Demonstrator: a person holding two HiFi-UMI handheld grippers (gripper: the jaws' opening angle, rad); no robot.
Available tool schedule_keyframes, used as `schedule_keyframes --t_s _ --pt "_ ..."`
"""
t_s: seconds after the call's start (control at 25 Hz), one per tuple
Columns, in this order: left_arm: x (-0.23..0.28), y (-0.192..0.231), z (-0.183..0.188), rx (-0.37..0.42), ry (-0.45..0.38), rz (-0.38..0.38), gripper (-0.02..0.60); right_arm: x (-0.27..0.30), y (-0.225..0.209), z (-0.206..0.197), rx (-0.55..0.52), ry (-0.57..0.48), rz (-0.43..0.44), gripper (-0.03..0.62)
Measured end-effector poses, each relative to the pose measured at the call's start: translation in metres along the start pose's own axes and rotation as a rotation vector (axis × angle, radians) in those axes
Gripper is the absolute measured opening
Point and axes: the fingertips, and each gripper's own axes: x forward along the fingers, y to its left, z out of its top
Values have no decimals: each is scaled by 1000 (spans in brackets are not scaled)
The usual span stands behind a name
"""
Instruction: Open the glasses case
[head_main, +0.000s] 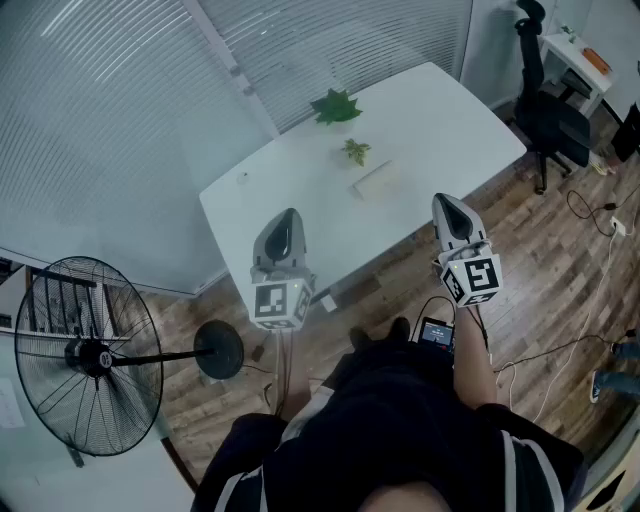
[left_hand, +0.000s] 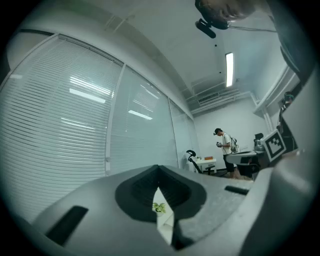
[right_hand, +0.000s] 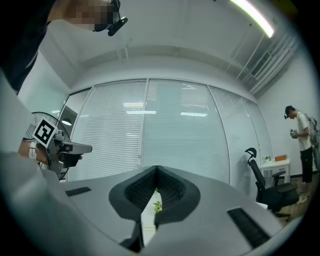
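Jaws together and empty, left gripper (head_main: 289, 214) and right gripper (head_main: 442, 199) hover by white table (head_main: 450, 110), glasses case (head_main: 376, 180) near its edge.

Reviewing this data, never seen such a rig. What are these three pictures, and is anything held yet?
There is no robot here. A person stands before a white table with a hand-held two-jaw tool in each hand. The head view comes from a camera on the person's head, looking down: left tool, right tool. The other two pictures come from cameras riding on each tool, looking along its jaws. On the table lie a pale glasses case, a larger plant and a smaller plant. Both tools have their jaws together and hold nothing. Neither touches the case.
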Motion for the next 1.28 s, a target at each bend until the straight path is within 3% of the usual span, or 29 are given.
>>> schedule_keyframes --t_s 0.36,0.56,0.8,1.04,1.28 --pt "13 -12 -3 5 16 3 0 5 -16 -10 10 33 8 14" --pt "21 -19 -9 0 46 14 0 5 -20 -14 36 26 65 15" --pt "37 -45 -8 63 69 -13 0 0 -43 -34 53 41 38 15" --pt "54 -22 -28 43 127 7 0 24 -56 -57 107 79 16 15" --pt "97 13 -52 27 112 -1 0 85 -51 -75 40 154 69 15"
